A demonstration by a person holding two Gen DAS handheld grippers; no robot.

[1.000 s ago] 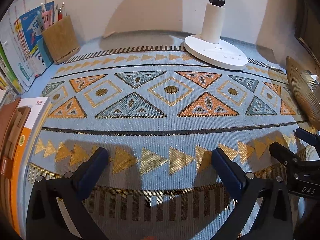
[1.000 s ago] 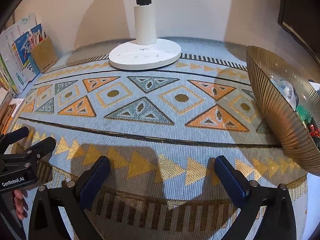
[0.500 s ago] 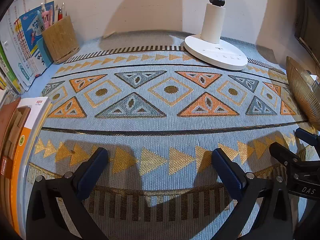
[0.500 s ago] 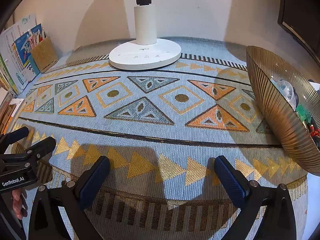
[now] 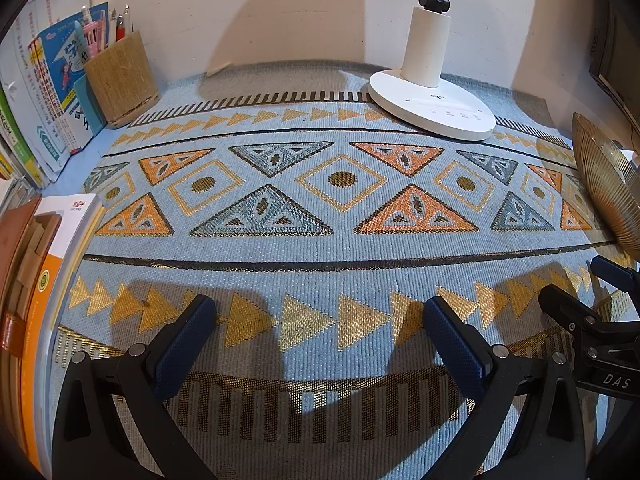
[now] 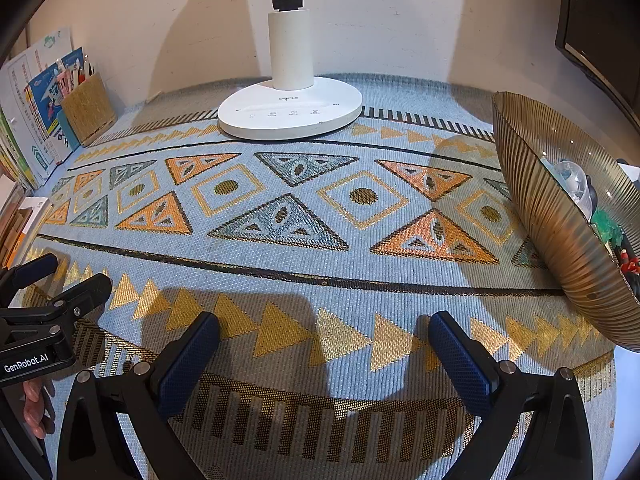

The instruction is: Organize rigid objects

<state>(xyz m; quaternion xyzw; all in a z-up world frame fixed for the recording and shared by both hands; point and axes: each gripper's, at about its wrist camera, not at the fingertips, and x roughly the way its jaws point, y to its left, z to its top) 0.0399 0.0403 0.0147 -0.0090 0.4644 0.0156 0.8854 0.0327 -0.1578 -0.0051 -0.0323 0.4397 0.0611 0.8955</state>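
Note:
My left gripper (image 5: 316, 316) hovers open over the patterned blue mat (image 5: 320, 216), nothing between its blue pads. My right gripper (image 6: 324, 332) is open too and empty, low over the same mat (image 6: 304, 248). A ribbed golden glass bowl (image 6: 560, 224) stands at the right edge and holds small items: a clear piece, a green one, a red-and-black one. In the left wrist view the bowl (image 5: 608, 184) shows only partly, and the right gripper's tips (image 5: 576, 300) reach in from the right. The left gripper's tips (image 6: 52, 284) appear at the left of the right wrist view.
A white lamp base (image 6: 290, 114) stands at the back centre. A woven pen holder (image 5: 120, 76) and upright books (image 5: 44, 92) are at the back left. Boxes and a brown case (image 5: 36, 280) line the left edge. A hand (image 6: 36, 408) shows at lower left.
Nothing has visibly changed; both grippers stay open and almost still over the mat.

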